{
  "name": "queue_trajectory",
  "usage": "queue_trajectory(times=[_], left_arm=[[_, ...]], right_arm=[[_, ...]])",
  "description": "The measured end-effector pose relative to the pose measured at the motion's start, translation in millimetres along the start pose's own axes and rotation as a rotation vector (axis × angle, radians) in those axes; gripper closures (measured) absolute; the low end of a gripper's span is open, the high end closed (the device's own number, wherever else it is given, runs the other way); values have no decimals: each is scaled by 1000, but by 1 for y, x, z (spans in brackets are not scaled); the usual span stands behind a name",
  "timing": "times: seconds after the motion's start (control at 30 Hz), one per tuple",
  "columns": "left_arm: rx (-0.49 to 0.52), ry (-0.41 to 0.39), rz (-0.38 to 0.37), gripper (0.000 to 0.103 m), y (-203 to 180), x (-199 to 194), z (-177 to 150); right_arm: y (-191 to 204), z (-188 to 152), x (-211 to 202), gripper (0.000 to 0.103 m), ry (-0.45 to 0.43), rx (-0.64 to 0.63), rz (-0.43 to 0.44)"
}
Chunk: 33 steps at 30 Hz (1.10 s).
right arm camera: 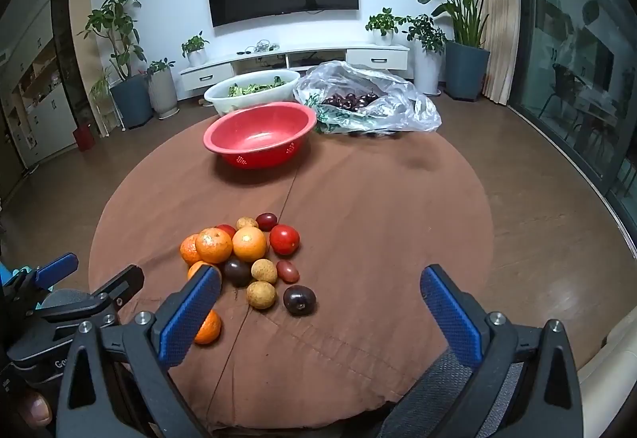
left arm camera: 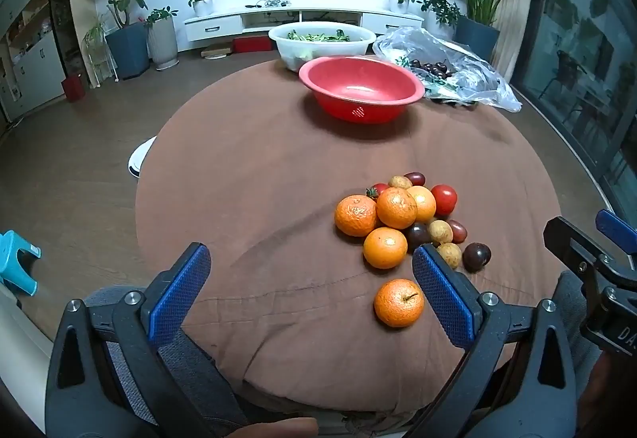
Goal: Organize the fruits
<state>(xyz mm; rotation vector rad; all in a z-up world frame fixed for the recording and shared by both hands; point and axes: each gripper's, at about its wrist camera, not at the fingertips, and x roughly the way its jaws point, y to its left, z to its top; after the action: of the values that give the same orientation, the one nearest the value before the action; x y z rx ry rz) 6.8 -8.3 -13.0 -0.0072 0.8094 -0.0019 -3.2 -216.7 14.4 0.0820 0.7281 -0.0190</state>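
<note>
A pile of fruit lies on the brown round table (left arm camera: 258,199): several oranges (left arm camera: 396,208), a red tomato (left arm camera: 444,199), pale longans (left arm camera: 440,232), dark plums (left arm camera: 476,257) and a strawberry. One orange (left arm camera: 399,302) lies apart, nearest me. An empty red bowl (left arm camera: 360,88) stands at the far side. My left gripper (left arm camera: 310,294) is open and empty, low over the near edge, left of the lone orange. My right gripper (right arm camera: 320,312) is open and empty, just right of the pile (right arm camera: 247,259); the red bowl (right arm camera: 258,135) is far ahead.
A white basin of greens (left arm camera: 322,42) stands behind the red bowl. A clear plastic bag with dark cherries (left arm camera: 438,68) lies at the far right. A white stool (left arm camera: 141,159) and a blue stool (left arm camera: 16,263) stand left of the table.
</note>
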Motion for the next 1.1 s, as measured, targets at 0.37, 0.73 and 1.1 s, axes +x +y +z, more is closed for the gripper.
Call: queue_trajectory(times=[0.37,0.73,1.1], left_arm=[[-1,5,-9,0,1,2,1],[-1,9,-12,0,1,2,1],[-2,9,-12,0,1,2,0]], right_arm=[[2,0,7,0,8,-4,6],[2,-1,7,0,8,-2,8],[2,-1,7,0,8,-2,9]])
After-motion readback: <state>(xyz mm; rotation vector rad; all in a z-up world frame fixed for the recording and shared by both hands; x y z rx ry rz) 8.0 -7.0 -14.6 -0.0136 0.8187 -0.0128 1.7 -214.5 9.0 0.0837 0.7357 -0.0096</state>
